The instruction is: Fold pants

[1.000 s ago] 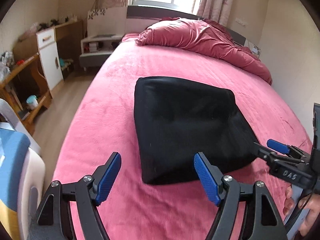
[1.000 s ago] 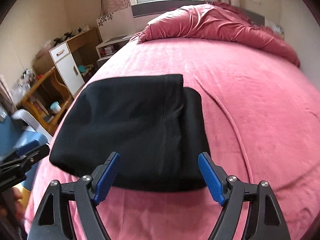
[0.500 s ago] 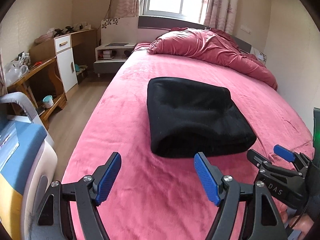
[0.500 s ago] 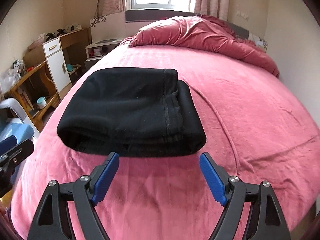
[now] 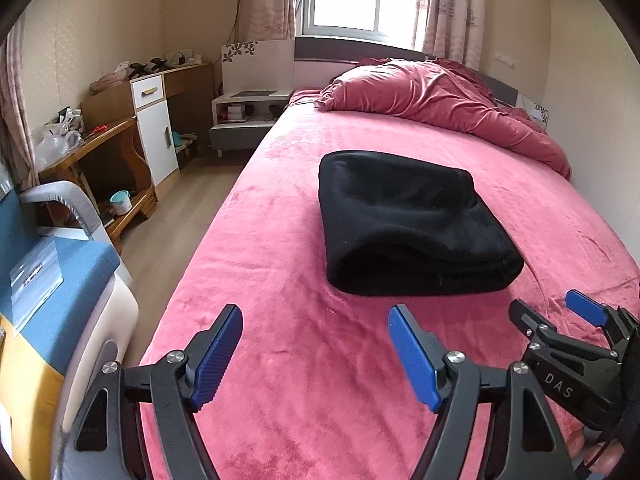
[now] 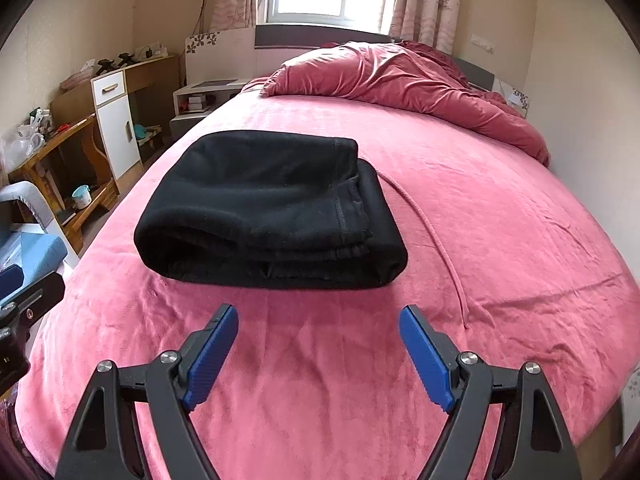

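The black pants (image 5: 412,224) lie folded into a compact stack on the pink bed cover (image 5: 280,320); they also show in the right wrist view (image 6: 272,208). My left gripper (image 5: 316,350) is open and empty, held above the cover a short way in front of the stack. My right gripper (image 6: 318,354) is open and empty, also back from the stack's near edge. The right gripper shows at the lower right of the left wrist view (image 5: 560,320).
A crumpled pink duvet (image 5: 432,100) lies at the head of the bed. A wooden desk (image 5: 100,148), white cabinet (image 5: 156,132) and low nightstand (image 5: 248,116) stand left of the bed. A blue-topped object (image 5: 52,280) is near left. A wall runs along the right.
Both grippers have pulled back and up from the folded pants, which now sit farther away and smaller. The pants have not moved.
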`<state>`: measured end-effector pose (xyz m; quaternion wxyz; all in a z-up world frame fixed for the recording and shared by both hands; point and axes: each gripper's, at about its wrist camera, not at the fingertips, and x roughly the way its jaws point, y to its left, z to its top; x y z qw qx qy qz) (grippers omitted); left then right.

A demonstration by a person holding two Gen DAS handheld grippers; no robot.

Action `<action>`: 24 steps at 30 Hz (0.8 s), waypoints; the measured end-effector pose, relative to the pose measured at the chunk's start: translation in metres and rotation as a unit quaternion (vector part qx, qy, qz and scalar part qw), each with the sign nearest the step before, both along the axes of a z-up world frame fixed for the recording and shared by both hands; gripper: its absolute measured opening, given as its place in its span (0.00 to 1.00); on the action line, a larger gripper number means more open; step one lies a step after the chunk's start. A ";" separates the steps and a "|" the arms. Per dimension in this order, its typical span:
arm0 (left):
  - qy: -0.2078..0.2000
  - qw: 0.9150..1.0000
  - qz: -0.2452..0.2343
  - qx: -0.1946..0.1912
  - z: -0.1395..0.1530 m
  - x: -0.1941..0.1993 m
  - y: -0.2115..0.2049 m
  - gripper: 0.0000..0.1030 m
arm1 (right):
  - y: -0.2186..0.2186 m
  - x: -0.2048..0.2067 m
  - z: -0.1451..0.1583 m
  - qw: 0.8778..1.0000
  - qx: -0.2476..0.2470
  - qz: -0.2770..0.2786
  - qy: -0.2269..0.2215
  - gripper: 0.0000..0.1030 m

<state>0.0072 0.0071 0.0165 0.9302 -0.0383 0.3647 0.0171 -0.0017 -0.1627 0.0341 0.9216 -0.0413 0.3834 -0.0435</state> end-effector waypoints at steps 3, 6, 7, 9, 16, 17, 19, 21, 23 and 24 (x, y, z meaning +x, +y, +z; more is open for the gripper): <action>-0.003 1.000 -0.001 -0.008 0.002 -0.002 0.002 0.75 | -0.001 -0.002 0.002 1.000 -0.001 0.000 -0.005 0.81; -0.008 1.000 0.002 -0.003 0.004 -0.005 -0.001 0.75 | -0.002 -0.005 0.005 1.000 0.000 0.000 -0.010 0.81; -0.010 1.000 0.002 -0.002 0.005 -0.005 -0.001 0.75 | -0.002 -0.006 0.005 1.000 0.001 0.000 -0.011 0.81; -0.012 1.000 0.002 0.001 0.006 -0.007 -0.003 0.75 | -0.003 -0.007 0.006 1.000 0.001 -0.002 -0.013 0.81; -0.009 1.000 0.002 0.004 0.007 -0.007 -0.005 0.75 | -0.005 -0.010 0.004 1.000 0.004 -0.003 -0.008 0.82; -0.009 1.000 0.003 0.004 0.007 -0.007 -0.005 0.75 | -0.005 -0.010 0.004 1.000 0.003 -0.003 -0.008 0.82; -0.008 1.000 0.004 0.006 0.007 -0.007 -0.005 0.75 | -0.005 -0.011 0.004 1.000 0.003 -0.003 -0.008 0.82; -0.007 1.000 0.004 0.004 0.006 -0.007 -0.005 0.75 | -0.005 -0.011 0.004 1.000 0.001 -0.003 -0.009 0.82; -0.008 1.000 0.002 0.005 0.006 -0.008 -0.005 0.75 | -0.006 -0.011 0.004 1.000 0.002 -0.003 -0.010 0.82; -0.007 1.000 0.002 0.005 0.006 -0.008 -0.005 0.75 | -0.006 -0.011 0.004 1.000 0.002 -0.003 -0.009 0.82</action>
